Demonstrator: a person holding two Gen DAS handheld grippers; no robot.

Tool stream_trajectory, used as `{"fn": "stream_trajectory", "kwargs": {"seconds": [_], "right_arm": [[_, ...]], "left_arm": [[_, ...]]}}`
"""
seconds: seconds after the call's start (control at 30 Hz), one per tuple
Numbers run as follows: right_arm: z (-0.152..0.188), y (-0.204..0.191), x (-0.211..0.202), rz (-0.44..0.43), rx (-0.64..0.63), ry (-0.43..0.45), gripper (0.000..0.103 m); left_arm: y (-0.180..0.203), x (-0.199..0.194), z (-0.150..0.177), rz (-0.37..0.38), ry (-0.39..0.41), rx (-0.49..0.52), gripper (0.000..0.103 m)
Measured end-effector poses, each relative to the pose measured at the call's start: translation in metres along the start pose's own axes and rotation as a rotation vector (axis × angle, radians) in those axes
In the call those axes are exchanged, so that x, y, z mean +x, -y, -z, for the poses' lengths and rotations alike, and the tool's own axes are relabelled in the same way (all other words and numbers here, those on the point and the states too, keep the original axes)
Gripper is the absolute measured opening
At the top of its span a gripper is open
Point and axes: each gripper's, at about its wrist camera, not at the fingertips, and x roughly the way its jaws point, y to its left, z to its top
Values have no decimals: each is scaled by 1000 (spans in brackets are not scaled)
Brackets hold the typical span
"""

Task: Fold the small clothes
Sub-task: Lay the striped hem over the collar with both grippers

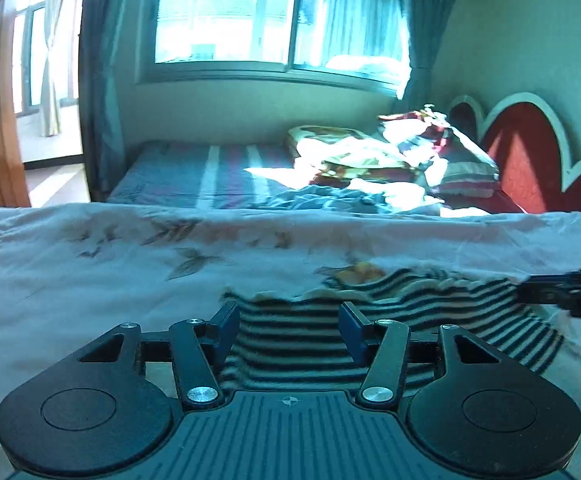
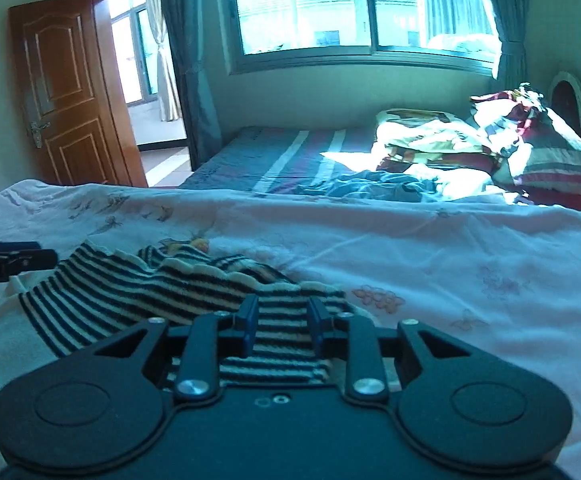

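A small black-and-white striped knit garment [image 1: 410, 304] [image 2: 130, 288] lies rumpled on a white sheet with a floral print [image 1: 90, 260] [image 2: 450, 260]. My left gripper [image 1: 288, 318] hovers over the garment's left part. Its blue pads stand wide apart, and the striped cloth shows in the gap below them without touching them. My right gripper [image 2: 283, 320] is over the garment's right end, its pads narrower apart, with cloth visible between them but not pinched. Each gripper shows at the edge of the other's view: the right gripper [image 1: 530, 292] and the left gripper [image 2: 48, 258].
Beyond the white sheet lies a bed with a blue striped cover [image 1: 194, 176] [image 2: 274, 160]. On it are piled bedding and pillows [image 1: 390, 156] [image 2: 490, 148] by a red headboard [image 1: 526, 152]. A window [image 2: 362, 8] is behind it. An open wooden door [image 2: 66, 92] stands at the left.
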Motion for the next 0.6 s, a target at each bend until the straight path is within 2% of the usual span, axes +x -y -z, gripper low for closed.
{"fn": "stream_trajectory", "kwargs": {"seconds": [0.03,0.1,0.17,0.27,0.3,0.33,0.37,0.43,0.53,0.6], "right_arm": [[-2,-11,8,-15,-23,-15,27],[-4,-35,25,-32,-82,-52,27],[-2,-50,37,-32,-117,-51,26],[5,-60,52,-1,-151,-72,27],[8,-60,57,25,-168,-78,27],[9,-56,59,39,-158,-78,27],[8,-50,59,49,-129,-78,28],[7,-42,58,113,-114,-76,28],[-1,-32,47,50,-15,-30,27],[-7,-36,45,39,-26,11,27]], "left_arm": [[15,7,-1,12,-14,42,61],[39,20,0,8,-38,111,61],[49,32,3,6,-55,130,61],[47,50,8,-33,-101,102,63],[41,54,11,-42,-106,75,76],[33,55,11,-57,-108,29,81],[27,55,9,-65,-109,-11,81],[25,51,8,-82,-98,-11,81],[33,47,3,-45,-62,-10,81],[41,53,1,-60,-63,12,81]]}}
